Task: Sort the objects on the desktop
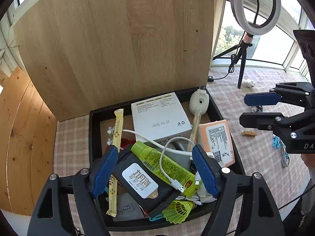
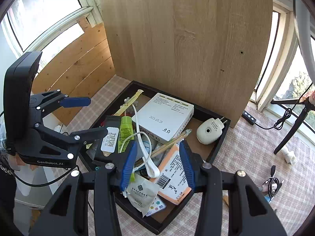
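Observation:
A black tray [image 1: 94,118] [image 2: 218,147] on the checked cloth holds several items: a white box [image 1: 159,116] [image 2: 167,114], a green tube [image 1: 167,167] [image 2: 125,127], a black pouch with a white label [image 1: 139,181] [image 2: 109,139], a white cable [image 1: 165,157] [image 2: 145,153], an orange-and-white packet [image 1: 218,141] [image 2: 173,179], a cream plug device [image 1: 198,100] [image 2: 208,131], and a yellow shuttlecock [image 1: 177,210]. My left gripper [image 1: 155,171] [image 2: 84,116] is open above the pouch and tube, holding nothing. My right gripper [image 2: 157,165] [image 1: 256,108] is open above the packet and cable, empty.
A wooden board [image 1: 118,39] [image 2: 187,39] stands upright right behind the tray. A ring light on a tripod [image 1: 254,7] stands at the right. Small items lie on the cloth right of the tray: a wooden clip [image 1: 249,133], a blue clip [image 1: 275,141], cables [image 2: 273,182].

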